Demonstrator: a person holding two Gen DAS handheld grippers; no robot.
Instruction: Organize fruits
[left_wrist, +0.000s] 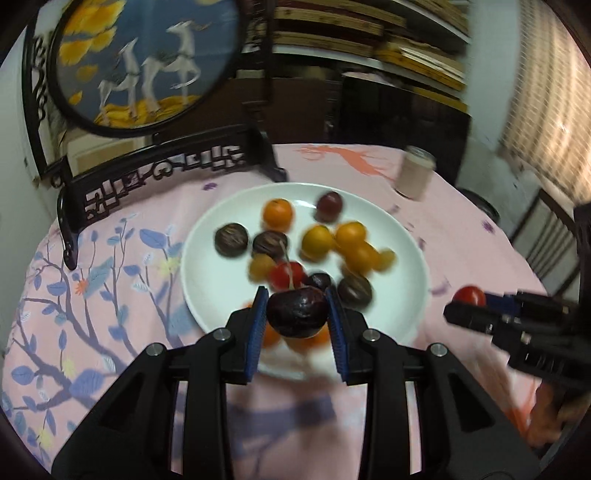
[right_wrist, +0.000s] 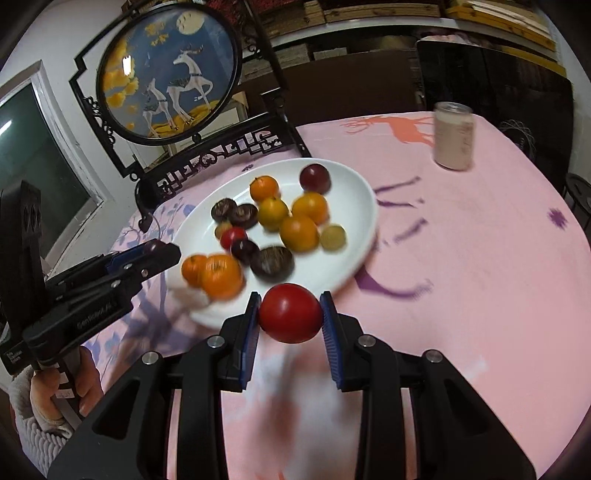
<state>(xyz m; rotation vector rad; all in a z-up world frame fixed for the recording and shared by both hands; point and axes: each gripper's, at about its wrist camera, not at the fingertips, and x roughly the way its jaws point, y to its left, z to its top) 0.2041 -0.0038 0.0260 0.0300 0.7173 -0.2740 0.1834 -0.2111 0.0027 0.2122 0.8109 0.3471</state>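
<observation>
Two fruits are in hand — our left tongs (left_wrist: 296, 314) pinch a dark plum (left_wrist: 298, 312) over the near rim of the plate (left_wrist: 207, 236), our right tongs (right_wrist: 289, 314) clamp a tomato (right_wrist: 290, 312) just short of it, above the bench (right_wrist: 461, 258). We should lower each into a bare patch beyond the tips — then let go gently.
</observation>
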